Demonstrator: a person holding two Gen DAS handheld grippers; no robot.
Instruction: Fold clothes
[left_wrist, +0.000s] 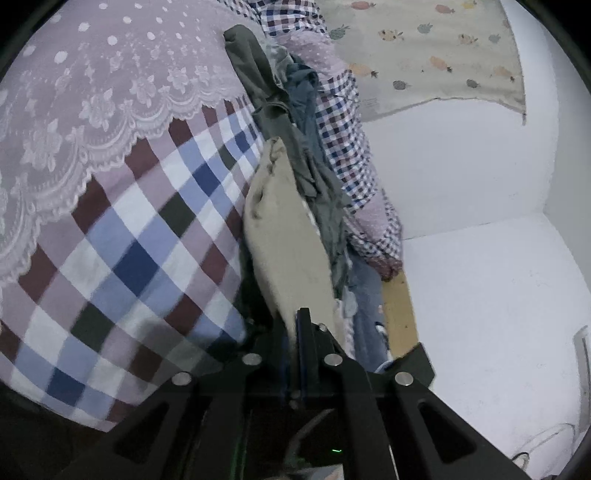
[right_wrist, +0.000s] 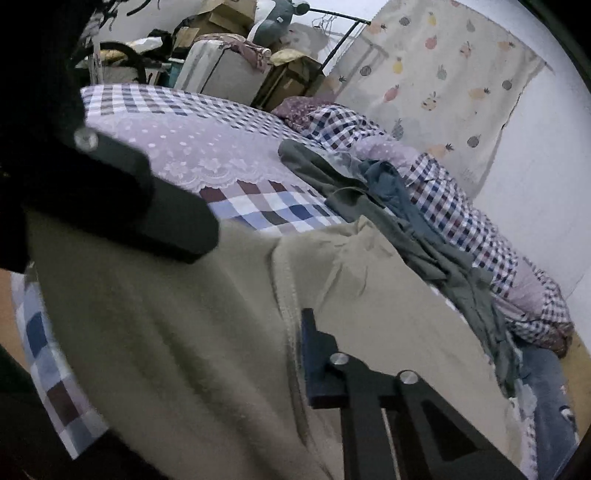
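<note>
A: Where's the beige garment (right_wrist: 207, 332)?

B: Hanging between your two grippers, just in front of the checked bedspread (left_wrist: 122, 251). Your left gripper (left_wrist: 295, 332) is pinched closed on an edge of it. The right gripper (right_wrist: 295, 332) looks clamped on a ribbed hem too — one finger is hidden by the cloth.

A: How will it handle?

B: Soft, light, floppy, I'd judge — take hold at corners or hems. The pile of dark clothes (right_wrist: 406, 214) lies beyond it.
</note>
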